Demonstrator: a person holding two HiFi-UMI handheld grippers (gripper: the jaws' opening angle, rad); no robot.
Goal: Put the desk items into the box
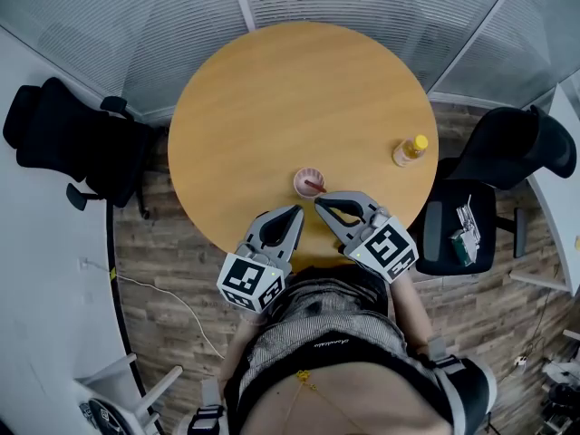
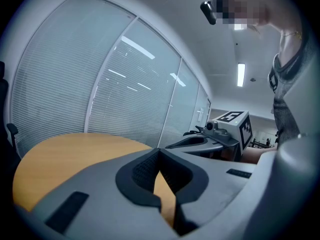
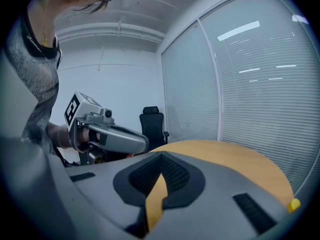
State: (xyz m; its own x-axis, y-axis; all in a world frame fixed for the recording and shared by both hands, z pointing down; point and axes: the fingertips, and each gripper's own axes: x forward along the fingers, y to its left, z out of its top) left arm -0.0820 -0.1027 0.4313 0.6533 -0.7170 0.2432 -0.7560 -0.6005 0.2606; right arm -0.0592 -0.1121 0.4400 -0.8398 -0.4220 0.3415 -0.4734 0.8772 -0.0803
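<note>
A small pink cup [image 1: 309, 183] with a dark stick in it stands on the round wooden table [image 1: 272, 98], near its front edge. A yellow-capped bottle [image 1: 410, 150] stands at the table's right side; its cap [image 3: 294, 204] shows in the right gripper view. My left gripper [image 1: 296, 210] is shut and empty, its tips just short of the cup on the near left. My right gripper [image 1: 318, 203] is shut and empty too, its tips close to the cup's near side. In each gripper view, the jaws of the left gripper [image 2: 159, 150] and the right gripper [image 3: 161, 155] meet at the tips.
A black office chair [image 1: 72, 143] stands left of the table. Another black chair [image 1: 507, 152] stands at the right, with a green and white packet [image 1: 466, 234] on its seat. Glass walls with blinds run behind the table. A white cable [image 1: 172, 297] lies on the wooden floor.
</note>
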